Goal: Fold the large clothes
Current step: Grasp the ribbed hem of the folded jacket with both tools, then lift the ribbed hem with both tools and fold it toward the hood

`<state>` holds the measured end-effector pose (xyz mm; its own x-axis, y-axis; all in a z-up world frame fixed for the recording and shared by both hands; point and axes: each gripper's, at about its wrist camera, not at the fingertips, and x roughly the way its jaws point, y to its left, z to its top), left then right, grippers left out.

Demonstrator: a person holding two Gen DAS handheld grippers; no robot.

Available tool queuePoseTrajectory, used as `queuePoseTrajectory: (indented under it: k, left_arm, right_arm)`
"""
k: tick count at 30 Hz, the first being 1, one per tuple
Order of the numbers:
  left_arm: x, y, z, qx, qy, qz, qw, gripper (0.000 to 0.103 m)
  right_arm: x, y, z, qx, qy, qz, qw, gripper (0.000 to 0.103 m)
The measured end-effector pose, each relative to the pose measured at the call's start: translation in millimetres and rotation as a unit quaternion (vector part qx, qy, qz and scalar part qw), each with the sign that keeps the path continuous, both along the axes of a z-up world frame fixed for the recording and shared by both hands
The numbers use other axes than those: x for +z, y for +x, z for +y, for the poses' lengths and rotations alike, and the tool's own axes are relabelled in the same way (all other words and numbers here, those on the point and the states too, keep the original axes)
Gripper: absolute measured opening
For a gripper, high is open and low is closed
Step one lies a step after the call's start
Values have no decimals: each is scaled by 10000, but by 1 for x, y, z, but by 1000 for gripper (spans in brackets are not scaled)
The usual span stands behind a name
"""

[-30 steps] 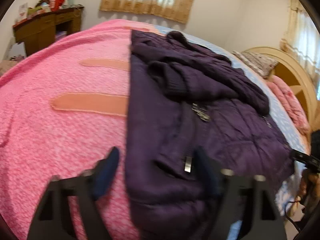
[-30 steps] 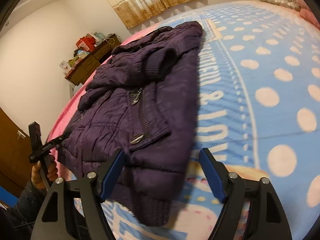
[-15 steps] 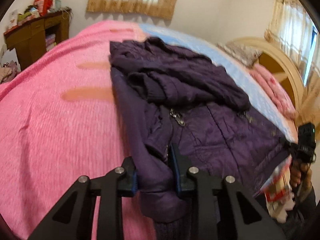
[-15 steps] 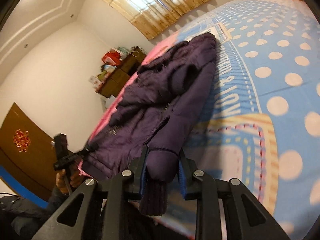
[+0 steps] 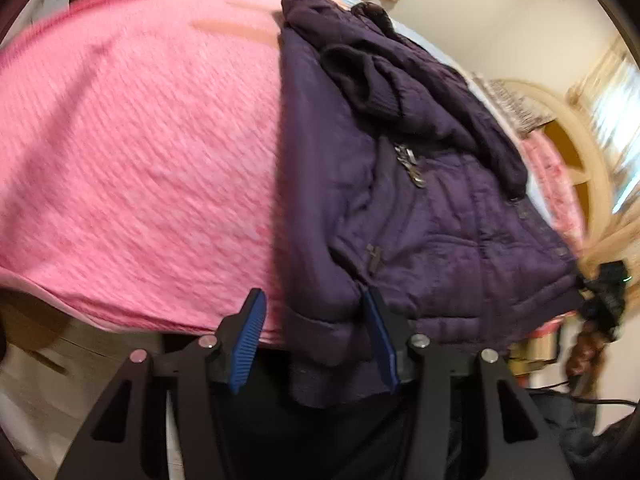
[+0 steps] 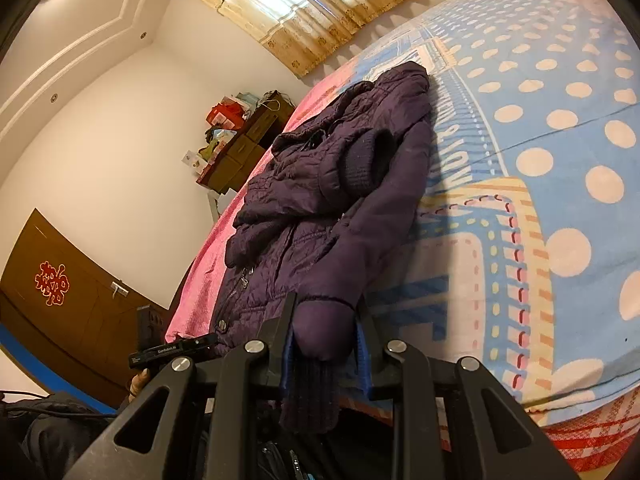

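A dark purple padded jacket [image 5: 420,184] lies on the bed with its sleeves folded across its front; it also shows in the right wrist view [image 6: 328,200]. My left gripper [image 5: 316,320] is open at the bed's near edge, its blue pads [image 5: 248,340] apart on either side of the jacket's left hem corner, which hangs over the edge. My right gripper [image 6: 324,336] is shut on the jacket's right hem corner, and the knit cuff [image 6: 312,396] hangs below the fingers.
A pink blanket [image 5: 140,140] covers the bed's left half and a blue dotted blanket [image 6: 540,160] the right half. A wooden dresser [image 6: 244,148] stands by the far wall. The headboard arch [image 5: 576,160] is at the right. A wooden door [image 6: 60,300] is at the left.
My left gripper, shut on the hem corner half a second ago, has opened and drawn back over the bed's edge. My right gripper stays shut on its corner.
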<state>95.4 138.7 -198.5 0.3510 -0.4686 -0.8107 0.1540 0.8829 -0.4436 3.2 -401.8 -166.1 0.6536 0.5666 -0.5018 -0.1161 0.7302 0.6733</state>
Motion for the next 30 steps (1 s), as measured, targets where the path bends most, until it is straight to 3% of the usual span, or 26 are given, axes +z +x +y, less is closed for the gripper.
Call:
queuePoseTrajectory:
  k: [2,4,6,11,17,21,23,25,30]
  left_arm:
    - [0,1,-7,-145,-10,-239,9996,45]
    - [3,-1,-18,-341,422,-496,9973,29]
    - [7,-3,-20,-412,518,-626,9958,23]
    - [61,-8,-5,-270,39,-1197,9924,20]
    - [115,12,3,-281,-782,-1501,9852,20]
    - [148,69,3,-141,-1409,-1632,9764,20]
    - [157,97,0,-62,-1478,-1642,9753,20]
    - [161,143,-9,25,-1608,-1473,9759,20]
    - [148,236,-21,227,-1494,-1089,9825,20]
  right_arm:
    - [-2,-1,-1,8,-13,8,10000,25]
    - [-5,-2,-1,-7,-18,55,10000,25]
    - [-6,-3,0,3,-18,77,10000,25]
    - [4,-13,-1,51,289,-119,9995,24]
    - [62,5,-4,142,703,-750,9946,24]
    - [105,62,-15,75,1109,-1081,9879,24]
    - [114,98,-22,-19,1265,-1066,9862,24]
    - [116,138,-30,-166,1390,-943,9857,24]
    - [99,242,-49,-559,1368,-519,9877,24]
